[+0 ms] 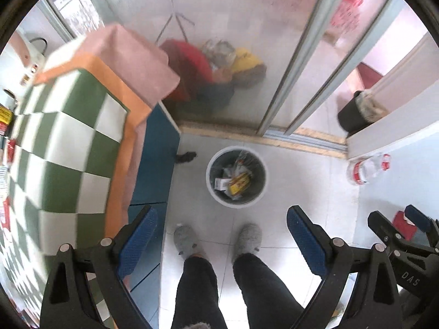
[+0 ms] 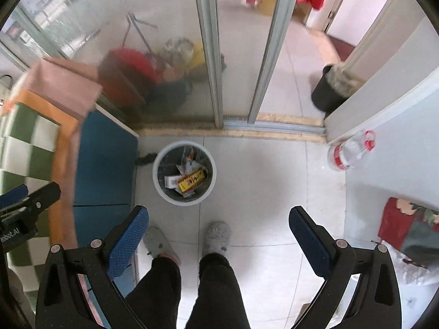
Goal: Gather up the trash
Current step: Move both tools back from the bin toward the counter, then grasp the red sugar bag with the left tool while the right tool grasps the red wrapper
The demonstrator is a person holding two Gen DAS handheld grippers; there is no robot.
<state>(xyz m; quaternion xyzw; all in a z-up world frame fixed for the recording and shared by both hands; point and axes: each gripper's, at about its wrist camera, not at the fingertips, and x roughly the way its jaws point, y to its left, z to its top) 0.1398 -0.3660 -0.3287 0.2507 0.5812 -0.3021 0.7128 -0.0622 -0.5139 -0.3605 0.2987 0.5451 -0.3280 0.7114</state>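
- Both views look steeply down at a pale tiled floor (image 2: 260, 186); the person's grey slippers (image 2: 216, 237) and dark trousers fill 6 o'clock.
- Left gripper (image 1: 222, 227): blue-padded fingers spread wide apart, nothing between them.
- Right gripper (image 2: 219, 226): same state, fingers wide apart, empty.
- Round grey waste bin with white rim (image 1: 236, 176) stands on the floor at 12 o'clock from both grippers, just beyond the slippers. It already holds wrappers, a yellow carton and a white box.
- Table with green-and-white checked cloth, orange border (image 1: 68, 142), lies at 9 o'clock; small red and yellow packets show at its far left edge, too blurred to identify.
- Clear plastic bottle with red label and red cap (image 1: 369, 168) lies on the floor at 2 o'clock, against the wall, long axis running roughly 8-to-2.
- Judgement: the bottle is the likeliest loose trash in reach; the right gripper is nearer, and should close across the bottle's axis.
- Black bin (image 2: 329, 93) sits beyond the sliding glass door, well apart.
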